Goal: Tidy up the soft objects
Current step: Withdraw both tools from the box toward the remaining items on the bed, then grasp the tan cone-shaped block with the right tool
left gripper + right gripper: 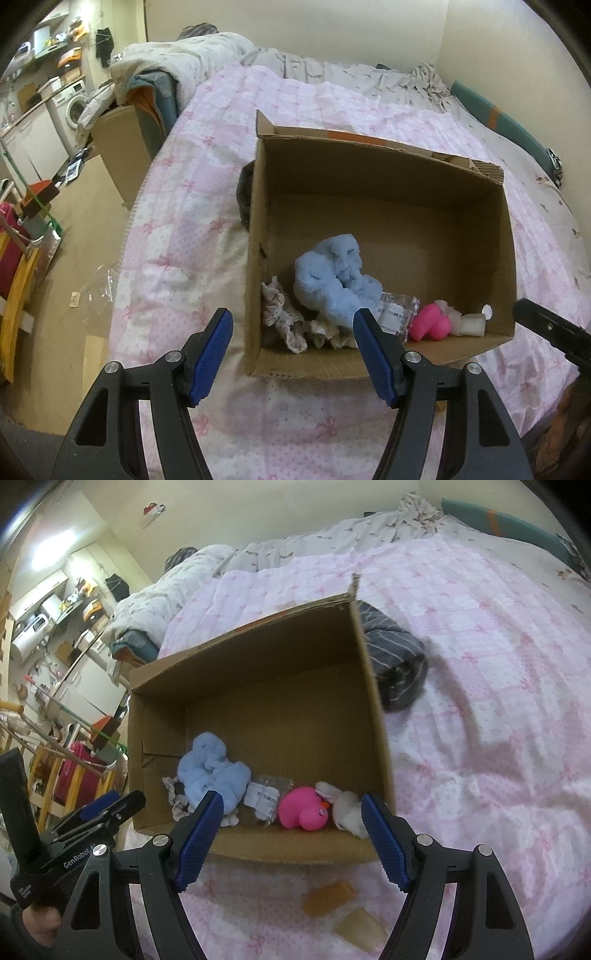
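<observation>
My left tool [293, 325] and right tool [291, 812] both hung wide apart and empty over the cardboard box [388, 206] on the bed [177, 236]. Inside, along the near wall, lay the blue plush [332, 277], the pink toy [430, 323] and a white plush [347, 808].

I see warm, fairly dim indoor light, its glare from a ceiling lamp [44, 559] far up-left of my right claw. Soft shadows fill the box [373, 166] ahead. Fisheye bending and dark vignette crowd the edges; slight blur throughout.
</observation>
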Demonstrator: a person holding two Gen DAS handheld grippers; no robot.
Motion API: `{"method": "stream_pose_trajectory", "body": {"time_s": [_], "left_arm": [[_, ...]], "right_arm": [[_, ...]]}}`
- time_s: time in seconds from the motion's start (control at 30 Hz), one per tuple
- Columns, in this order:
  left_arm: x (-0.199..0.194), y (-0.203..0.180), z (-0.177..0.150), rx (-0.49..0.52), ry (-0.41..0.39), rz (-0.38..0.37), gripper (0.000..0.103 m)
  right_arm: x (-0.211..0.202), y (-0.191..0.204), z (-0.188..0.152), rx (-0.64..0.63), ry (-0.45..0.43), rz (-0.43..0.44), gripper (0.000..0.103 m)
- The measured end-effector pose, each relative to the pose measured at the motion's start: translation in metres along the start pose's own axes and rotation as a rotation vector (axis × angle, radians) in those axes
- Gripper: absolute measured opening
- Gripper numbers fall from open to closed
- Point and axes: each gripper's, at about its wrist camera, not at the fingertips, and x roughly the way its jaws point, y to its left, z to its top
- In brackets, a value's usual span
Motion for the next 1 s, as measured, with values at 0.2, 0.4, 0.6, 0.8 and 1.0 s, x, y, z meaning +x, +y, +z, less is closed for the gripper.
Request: {"method": "stream_pose_trajectory", "body": {"time_s": [0.2, 0.4, 0.6, 0.8, 1.0], "left_arm": [[-0.013, 0.002, -0.013, -0.009, 0.003, -0.001, 0.065], [-0.02, 0.003, -0.033, -0.02, 0.026, 0.012, 0.065], [-0.024, 0.003, -0.044, -0.028, 0.032, 0.023, 0.065], [-0.022, 0.009, -0.047, -0.047, 0.048, 0.038, 0.065], [-0.017, 0.011, -0.048, -0.058, 0.062, 0.04, 0.065]], "right_arm": [[-0.018, -0.013, -0.013, 0.015, 0.005, -0.029, 0.082], [-0.029, -0.028, -0.026, 0.039, 0.031, -0.057, 0.082], [-0.029, -0.039, -0.035, 0.09, 0.078, -0.066, 0.082], [-0.012, -0.044, -0.043, 0.108, 0.167, -0.113, 0.082], [0.006, -0.062, -0.051, 0.171, 0.262, -0.155, 0.082]]}}
